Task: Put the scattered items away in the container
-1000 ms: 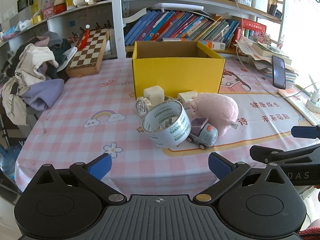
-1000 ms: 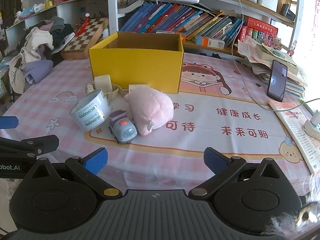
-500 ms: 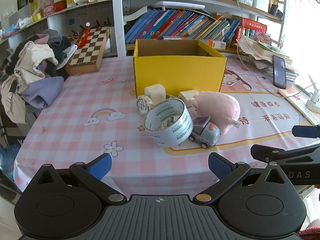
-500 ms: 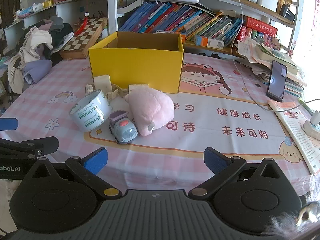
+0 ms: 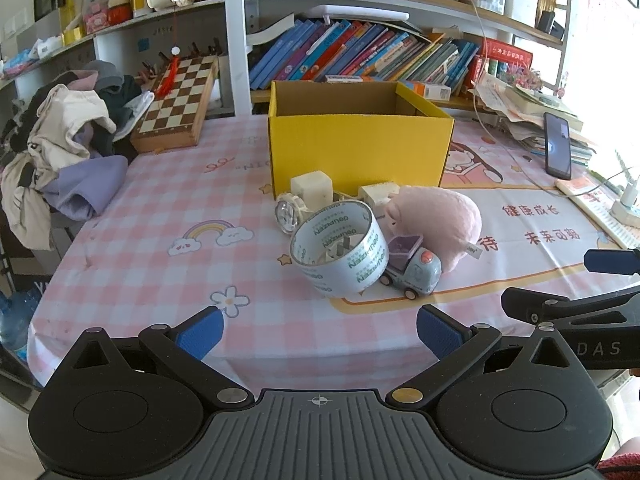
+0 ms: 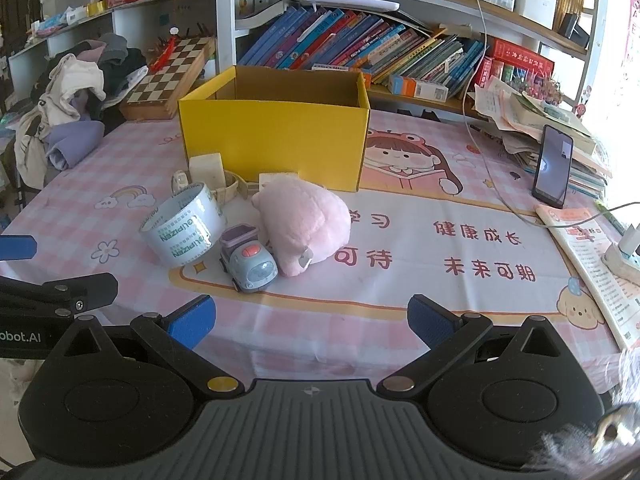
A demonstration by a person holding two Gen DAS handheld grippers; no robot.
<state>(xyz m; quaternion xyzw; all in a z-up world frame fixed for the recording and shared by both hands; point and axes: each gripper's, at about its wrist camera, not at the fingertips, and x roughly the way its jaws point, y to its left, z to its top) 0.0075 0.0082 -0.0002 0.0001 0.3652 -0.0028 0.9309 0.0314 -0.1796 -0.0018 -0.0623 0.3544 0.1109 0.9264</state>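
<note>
A table covered with a pink checked cloth point(image 5: 132, 264) stands before bookshelves point(image 5: 360, 52) packed with leaning books. A folded chessboard point(image 5: 176, 108) and a heap of clothes point(image 5: 68, 152) sit at the far left; a phone point(image 6: 554, 168) leans upright at the far right.

A yellow cardboard box point(image 5: 358, 148), open at the top, stands mid-table. Just in front of it lies a tight cluster: a cream cube point(image 5: 312, 192), a wristwatch point(image 5: 287, 213), a roll of clear tape point(image 5: 340, 252) tilted on its side, a small grey-blue toy car point(image 5: 414, 274) touching the tape, and a pink plush toy point(image 5: 438, 220) right of the car.

The left gripper point(image 5: 318, 330) hovers above the near edge with its blue-padded jaws spread wide, holding nothing. The right gripper point(image 6: 310, 320), to its right, is likewise spread wide and empty.
</note>
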